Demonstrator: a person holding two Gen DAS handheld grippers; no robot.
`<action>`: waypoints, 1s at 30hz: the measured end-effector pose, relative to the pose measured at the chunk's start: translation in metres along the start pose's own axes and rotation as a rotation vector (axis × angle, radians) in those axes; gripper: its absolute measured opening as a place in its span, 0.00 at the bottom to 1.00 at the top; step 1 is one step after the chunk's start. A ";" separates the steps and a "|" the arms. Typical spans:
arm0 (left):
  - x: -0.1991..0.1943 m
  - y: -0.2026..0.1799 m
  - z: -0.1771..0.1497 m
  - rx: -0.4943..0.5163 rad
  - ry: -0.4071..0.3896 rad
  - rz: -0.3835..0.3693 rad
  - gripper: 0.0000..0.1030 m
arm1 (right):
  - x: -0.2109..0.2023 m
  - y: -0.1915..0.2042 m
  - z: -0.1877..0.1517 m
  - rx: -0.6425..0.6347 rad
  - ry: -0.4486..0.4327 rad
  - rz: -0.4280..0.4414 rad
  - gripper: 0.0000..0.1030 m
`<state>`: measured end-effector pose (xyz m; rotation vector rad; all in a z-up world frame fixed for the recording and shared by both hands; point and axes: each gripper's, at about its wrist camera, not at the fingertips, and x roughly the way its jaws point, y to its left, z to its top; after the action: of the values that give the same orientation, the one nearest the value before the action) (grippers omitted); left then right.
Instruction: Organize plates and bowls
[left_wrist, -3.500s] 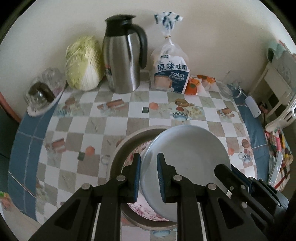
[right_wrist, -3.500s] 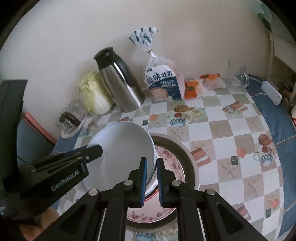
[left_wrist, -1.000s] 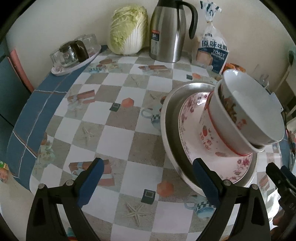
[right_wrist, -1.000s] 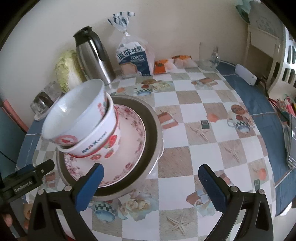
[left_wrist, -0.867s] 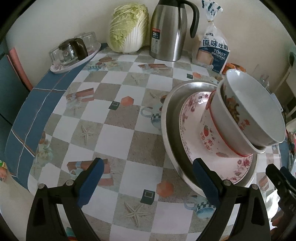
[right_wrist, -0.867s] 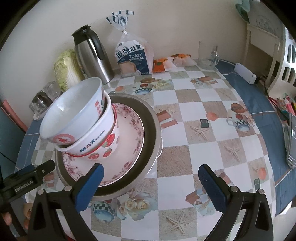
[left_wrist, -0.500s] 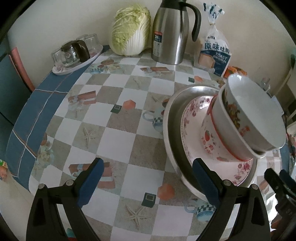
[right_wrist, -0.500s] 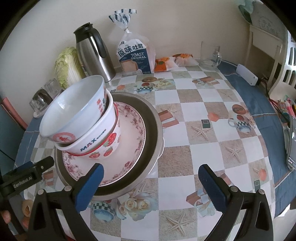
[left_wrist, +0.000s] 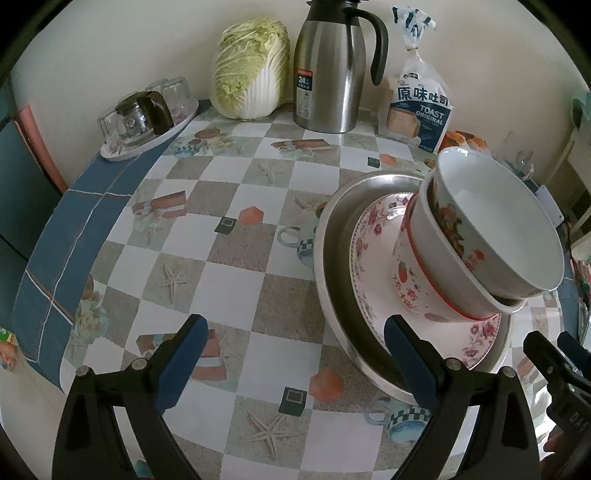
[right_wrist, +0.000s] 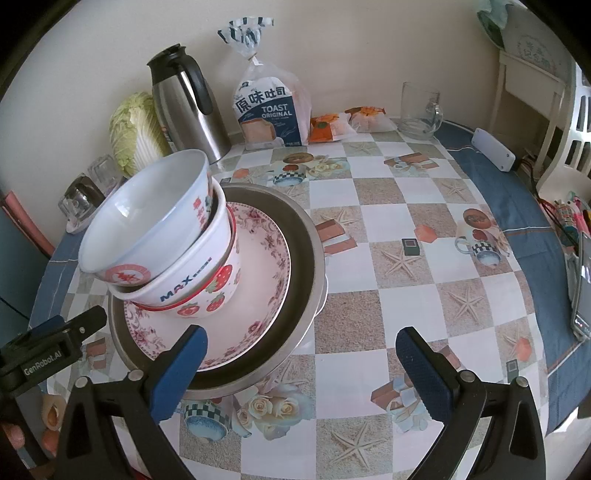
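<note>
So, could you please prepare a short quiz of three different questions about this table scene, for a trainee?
1. True or false: both the left gripper and the right gripper are open and hold nothing.
2. What lies directly under the strawberry bowl? A) metal basin B) floral plate C) tablecloth
3. Fill in: the top bowl sits ______ inside the strawberry bowl.

Key:
1. True.
2. B, the floral plate, which lies in the metal basin.
3. Tilted.
</note>
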<state>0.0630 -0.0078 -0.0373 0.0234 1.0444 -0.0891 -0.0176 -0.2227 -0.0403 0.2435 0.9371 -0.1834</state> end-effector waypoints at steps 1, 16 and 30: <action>0.000 0.000 0.000 0.000 -0.001 0.000 0.94 | 0.000 0.000 0.000 -0.001 0.000 0.000 1.00; 0.002 0.000 0.000 -0.006 0.009 -0.005 0.94 | 0.001 0.001 0.001 -0.004 0.007 -0.001 1.00; -0.001 0.000 0.001 -0.013 0.001 -0.007 0.94 | 0.002 0.000 0.000 -0.005 0.012 -0.004 1.00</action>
<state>0.0633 -0.0077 -0.0364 0.0082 1.0460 -0.0884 -0.0167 -0.2225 -0.0420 0.2386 0.9496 -0.1835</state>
